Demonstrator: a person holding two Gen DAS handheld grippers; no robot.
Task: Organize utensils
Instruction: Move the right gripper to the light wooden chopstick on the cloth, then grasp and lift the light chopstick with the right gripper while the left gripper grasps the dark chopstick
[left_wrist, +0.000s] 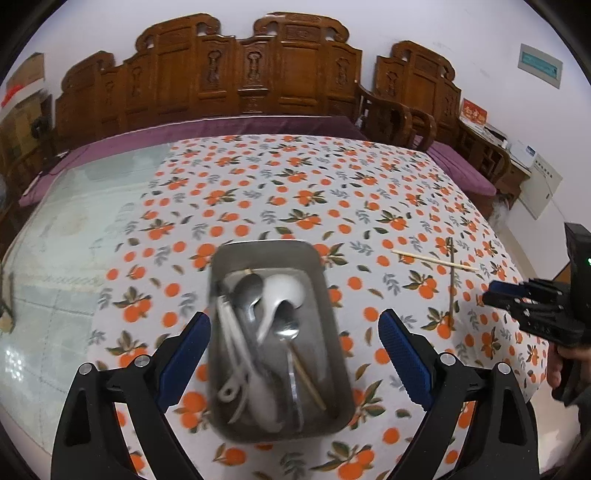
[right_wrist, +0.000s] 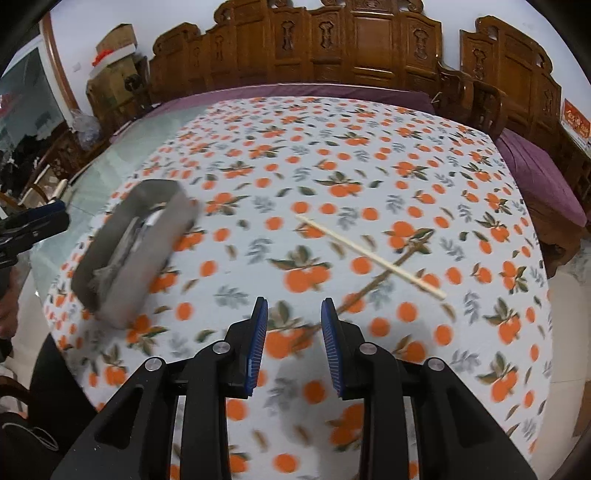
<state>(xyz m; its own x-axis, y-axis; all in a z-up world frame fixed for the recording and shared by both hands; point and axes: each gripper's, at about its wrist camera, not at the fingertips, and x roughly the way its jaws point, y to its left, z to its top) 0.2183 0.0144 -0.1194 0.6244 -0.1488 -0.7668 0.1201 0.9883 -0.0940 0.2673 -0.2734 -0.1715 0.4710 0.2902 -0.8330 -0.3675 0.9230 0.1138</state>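
Left claw (left_wrist: 291, 354) angles down, jaws wide astride the metal tin (left_wrist: 221, 280).

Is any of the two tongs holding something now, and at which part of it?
Nothing is held. The left tongs stand wide open on either side of the metal tray without touching it. The right tongs are open and empty above the tablecloth.

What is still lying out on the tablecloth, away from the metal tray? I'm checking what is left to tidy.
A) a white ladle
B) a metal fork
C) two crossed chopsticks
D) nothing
C: two chopsticks, a pale one and a darker one, lie crossed on the orange-print tablecloth, apart from the metal tray that holds the spoons.
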